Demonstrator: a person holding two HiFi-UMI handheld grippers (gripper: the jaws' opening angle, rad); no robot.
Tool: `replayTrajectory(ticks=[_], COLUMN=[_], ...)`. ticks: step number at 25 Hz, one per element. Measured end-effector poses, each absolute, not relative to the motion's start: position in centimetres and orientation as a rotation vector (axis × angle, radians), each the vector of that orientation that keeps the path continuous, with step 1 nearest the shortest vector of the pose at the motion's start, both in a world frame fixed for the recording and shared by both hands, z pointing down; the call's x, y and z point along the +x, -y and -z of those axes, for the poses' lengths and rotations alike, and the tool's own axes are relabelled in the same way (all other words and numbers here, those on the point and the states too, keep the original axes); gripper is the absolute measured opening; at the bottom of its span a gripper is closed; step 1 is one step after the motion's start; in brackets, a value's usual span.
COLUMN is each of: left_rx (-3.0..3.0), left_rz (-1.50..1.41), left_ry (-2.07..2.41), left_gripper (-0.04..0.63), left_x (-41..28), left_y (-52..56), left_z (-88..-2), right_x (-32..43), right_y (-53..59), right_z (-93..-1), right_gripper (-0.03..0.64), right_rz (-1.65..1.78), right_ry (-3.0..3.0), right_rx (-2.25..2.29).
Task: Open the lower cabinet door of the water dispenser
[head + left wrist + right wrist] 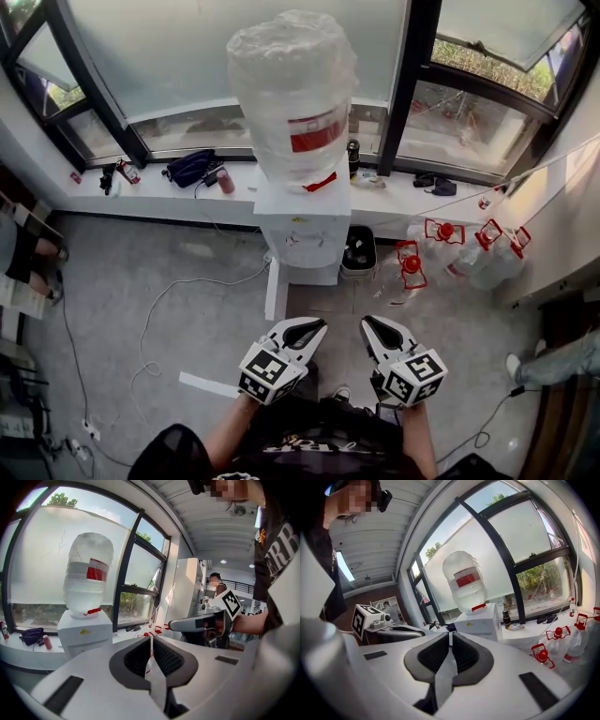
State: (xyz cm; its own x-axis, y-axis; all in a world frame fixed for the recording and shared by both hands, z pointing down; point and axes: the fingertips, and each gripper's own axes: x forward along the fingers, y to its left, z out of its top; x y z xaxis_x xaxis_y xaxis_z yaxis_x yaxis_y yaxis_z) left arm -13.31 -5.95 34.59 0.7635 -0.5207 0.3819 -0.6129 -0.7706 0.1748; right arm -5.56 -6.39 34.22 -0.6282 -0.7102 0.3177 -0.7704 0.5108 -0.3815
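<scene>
left gripper (317, 326) and right gripper (367, 322): jaws together, empty
side by side over floor (187, 309), well apart from water dispenser (305, 230)

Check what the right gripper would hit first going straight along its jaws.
Probably the water dispenser, at its front; only floor shows between it and the right gripper. Depth unclear.
</scene>
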Motion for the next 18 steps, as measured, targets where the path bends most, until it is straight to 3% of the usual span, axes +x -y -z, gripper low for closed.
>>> replayTrajectory(ticks=[18], left_rx=[2.699], left_rz=[-0.413], left_ry=[0.911], left_gripper=[0.026], left_x=[-7.7], left_y=[-9.3], left_z=[-32.4], right_x=[-2.2], right_y=[-7.8], right_z=[-32.4], right_gripper=[0.012], right_rz=[-0.604], right_ry=[2.710], right_rx=[1.217])
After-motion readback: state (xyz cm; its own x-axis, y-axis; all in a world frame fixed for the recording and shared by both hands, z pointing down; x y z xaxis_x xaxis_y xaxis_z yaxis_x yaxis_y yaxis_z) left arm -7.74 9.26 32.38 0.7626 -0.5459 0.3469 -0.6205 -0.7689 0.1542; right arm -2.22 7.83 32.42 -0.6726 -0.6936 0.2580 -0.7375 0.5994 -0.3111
